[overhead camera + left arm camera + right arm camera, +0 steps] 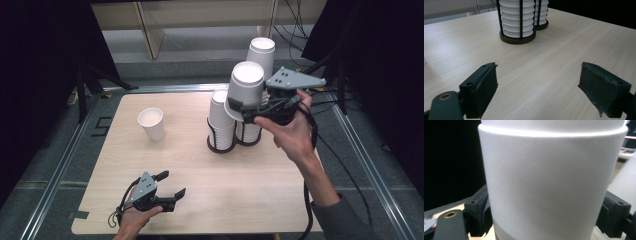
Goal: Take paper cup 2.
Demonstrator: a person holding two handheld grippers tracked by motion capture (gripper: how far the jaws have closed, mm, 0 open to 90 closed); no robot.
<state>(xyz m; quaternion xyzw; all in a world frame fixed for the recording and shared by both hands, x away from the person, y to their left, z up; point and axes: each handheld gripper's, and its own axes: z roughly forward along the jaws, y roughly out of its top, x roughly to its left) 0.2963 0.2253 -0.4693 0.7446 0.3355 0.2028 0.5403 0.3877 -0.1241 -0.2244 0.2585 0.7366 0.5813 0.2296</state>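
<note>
My right gripper (246,106) is shut on a white paper cup (246,81), which it holds upright in the air just above the two cup stacks. In the right gripper view that cup (549,182) sits between the two jaws, which press on its sides. The left stack (221,125) and the taller right stack (261,51) stand in black wire holders at mid-table. A single white cup (151,123) stands alone to their left. My left gripper (172,183) rests low near the front edge, open with nothing in it; in its own view (541,90) the nearer stack (517,20) stands ahead.
The wooden table (165,165) has metal rails along both sides. Cables (345,165) trail from the right gripper past the table's right edge. Dark tripod legs (85,85) stand off the back left corner, and a wooden frame (150,30) stands behind the table.
</note>
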